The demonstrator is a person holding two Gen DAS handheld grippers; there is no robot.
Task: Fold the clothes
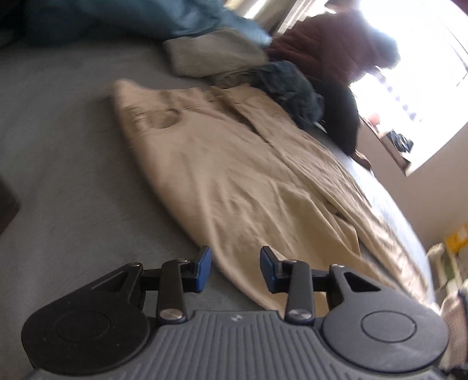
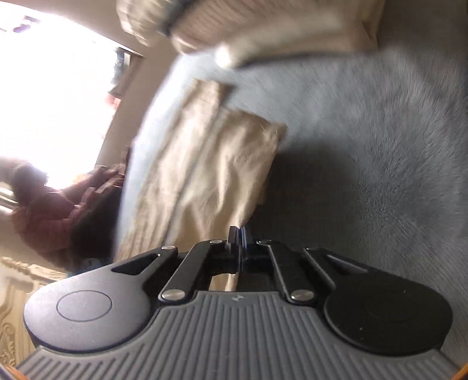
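Note:
A pair of beige trousers (image 1: 234, 175) lies spread flat on a grey bed cover (image 1: 73, 175), waistband far from me, legs toward me. My left gripper (image 1: 235, 269) is open, hovering over the near leg end, its blue pads (image 1: 204, 269) either side of the cloth edge. In the right wrist view the same beige trousers (image 2: 210, 175) rise from the grey cover (image 2: 380, 175). My right gripper (image 2: 240, 236) is shut on the beige cloth and holds a leg end lifted. The view is blurred by motion.
Folded and heaped clothes lie at the far end of the bed: a grey-beige folded piece (image 1: 213, 55), blue cloth (image 1: 131, 17) and a dark blue bundle (image 1: 292, 87). A person in a maroon top (image 1: 330, 43) sits by a bright window (image 1: 424, 73). The bed edge runs along the right.

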